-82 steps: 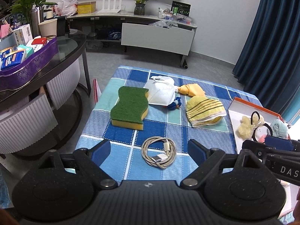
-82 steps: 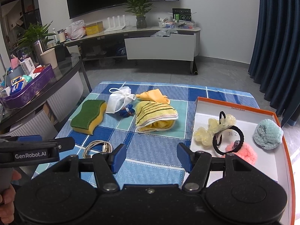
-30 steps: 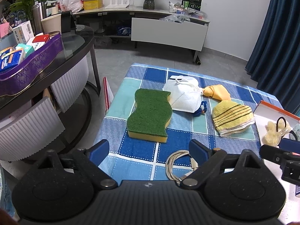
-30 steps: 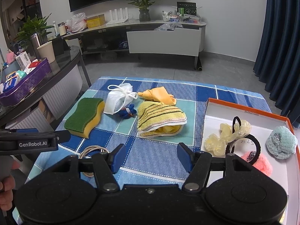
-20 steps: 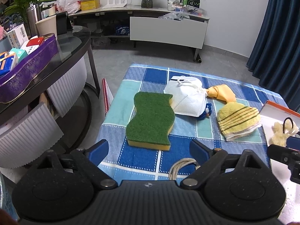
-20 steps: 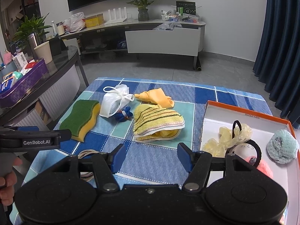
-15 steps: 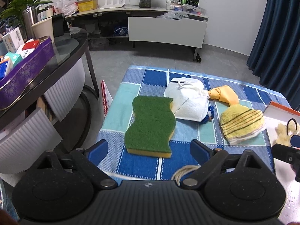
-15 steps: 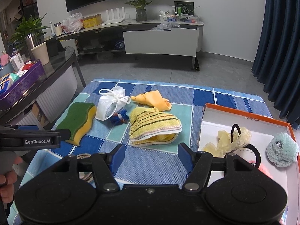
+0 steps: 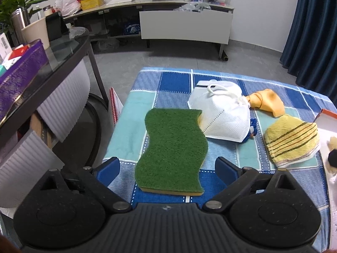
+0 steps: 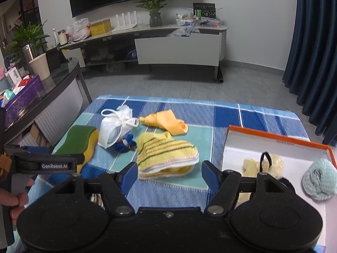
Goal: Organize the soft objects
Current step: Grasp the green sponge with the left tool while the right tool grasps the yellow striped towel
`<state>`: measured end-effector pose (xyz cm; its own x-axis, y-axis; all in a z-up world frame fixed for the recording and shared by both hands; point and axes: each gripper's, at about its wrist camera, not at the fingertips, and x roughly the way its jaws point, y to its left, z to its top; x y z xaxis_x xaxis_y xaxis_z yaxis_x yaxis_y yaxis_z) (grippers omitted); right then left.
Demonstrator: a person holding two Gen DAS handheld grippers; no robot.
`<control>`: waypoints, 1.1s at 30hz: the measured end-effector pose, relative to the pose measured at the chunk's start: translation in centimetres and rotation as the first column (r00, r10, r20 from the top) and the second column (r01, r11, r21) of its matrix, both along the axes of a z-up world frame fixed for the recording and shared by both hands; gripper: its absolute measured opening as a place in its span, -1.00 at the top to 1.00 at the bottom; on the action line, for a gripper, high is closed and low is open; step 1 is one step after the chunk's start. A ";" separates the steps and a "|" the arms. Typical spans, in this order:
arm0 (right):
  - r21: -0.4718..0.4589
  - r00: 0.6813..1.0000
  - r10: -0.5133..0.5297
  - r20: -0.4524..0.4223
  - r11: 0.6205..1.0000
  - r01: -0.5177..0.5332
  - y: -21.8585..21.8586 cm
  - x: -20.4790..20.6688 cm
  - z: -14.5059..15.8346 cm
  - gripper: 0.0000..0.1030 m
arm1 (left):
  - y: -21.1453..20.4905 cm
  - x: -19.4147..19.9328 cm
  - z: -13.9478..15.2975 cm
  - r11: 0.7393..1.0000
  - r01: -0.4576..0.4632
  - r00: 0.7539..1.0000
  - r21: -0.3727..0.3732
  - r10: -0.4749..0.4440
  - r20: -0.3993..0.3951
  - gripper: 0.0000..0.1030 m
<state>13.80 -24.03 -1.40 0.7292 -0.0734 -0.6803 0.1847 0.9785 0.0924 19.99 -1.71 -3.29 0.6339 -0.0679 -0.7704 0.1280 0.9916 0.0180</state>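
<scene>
Left gripper (image 9: 167, 168), jaws spread wide and holding nothing, straddles the near end of the green-topped yellow sponge (image 9: 171, 149), one blue pad to each side, neither visibly touching it. Right gripper (image 10: 168, 174), likewise wide open and empty, hovers over the near edge of the striped yellow cloth (image 10: 167, 157). All lie on a blue checked tablecloth (image 10: 231, 113): white face mask (image 9: 223, 116) just beside the sponge, a small blue item (image 10: 124, 143) against the mask, orange cloth (image 10: 166, 122) behind the striped one. At right, an orange-rimmed box (image 10: 273, 139) holds a pale yellow scrunchie (image 10: 273, 164) and a teal plush ball (image 10: 319, 184).
</scene>
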 end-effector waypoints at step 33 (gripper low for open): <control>0.016 1.000 0.003 -0.015 1.000 -0.003 -0.2 2.6 -1.3 0.59 | -0.2 -2.5 2.0 0.998 0.028 0.996 -0.056 -0.023 0.086 -0.37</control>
<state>16.40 -24.26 -2.72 0.7188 -0.0603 -0.6926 0.1830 0.9775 0.1048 17.47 -1.95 -1.33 0.6949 -0.1269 -0.7078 0.1537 0.9878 -0.0263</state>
